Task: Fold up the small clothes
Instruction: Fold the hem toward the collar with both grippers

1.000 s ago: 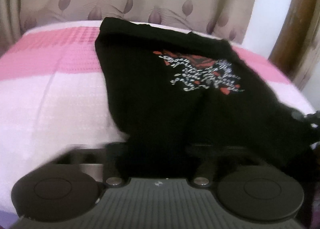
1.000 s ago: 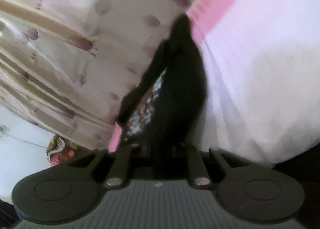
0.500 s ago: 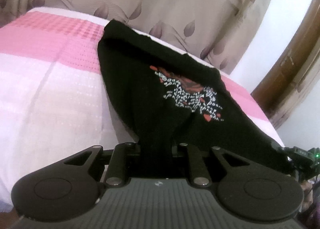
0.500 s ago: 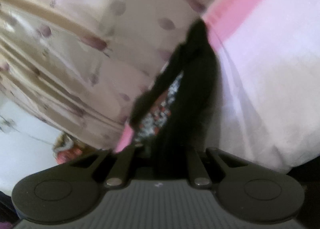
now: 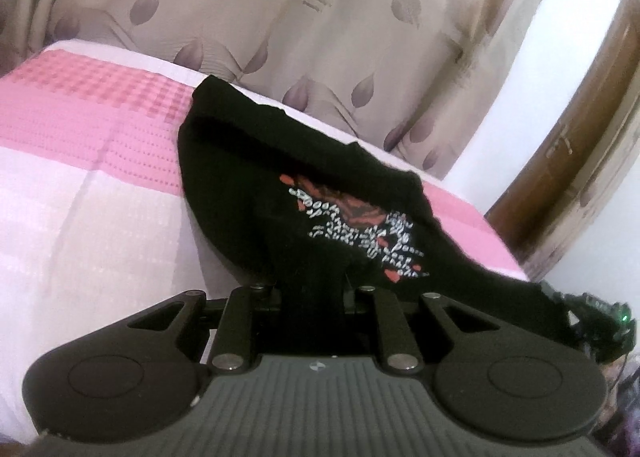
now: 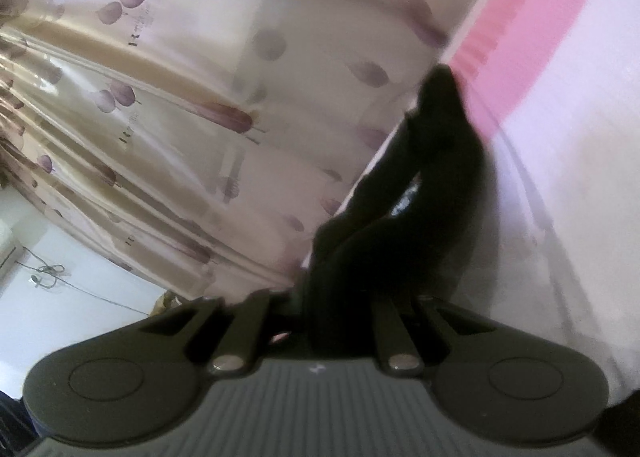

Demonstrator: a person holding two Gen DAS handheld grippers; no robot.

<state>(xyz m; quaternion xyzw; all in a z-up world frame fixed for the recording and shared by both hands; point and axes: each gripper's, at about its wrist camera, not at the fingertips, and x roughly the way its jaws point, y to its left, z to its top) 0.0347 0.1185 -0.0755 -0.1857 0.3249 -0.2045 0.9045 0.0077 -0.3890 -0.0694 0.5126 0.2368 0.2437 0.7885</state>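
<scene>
A small black T-shirt [image 5: 256, 193] with a red and white print [image 5: 360, 231] hangs stretched above the pink and white bed [image 5: 80, 185]. Its near edge is pinched in my left gripper [image 5: 310, 291], which is shut on the cloth. Cloth hides the fingertips. The other gripper [image 5: 596, 317] shows at the right edge of the left wrist view, holding the shirt's opposite corner. In the right wrist view the same black T-shirt [image 6: 432, 193] runs away from my right gripper [image 6: 340, 309], which is shut on a bunched edge of it.
A beige curtain with purple leaf shapes [image 5: 320, 41] hangs behind the bed. A brown wooden door [image 5: 576, 161] and a white wall stand to the right. In the right wrist view a cable [image 6: 48, 273] hangs on the white wall at lower left.
Both grippers have risen with the shirt, lifting its near edge off the bed. The left view has tilted, and more curtain shows above the bed.
</scene>
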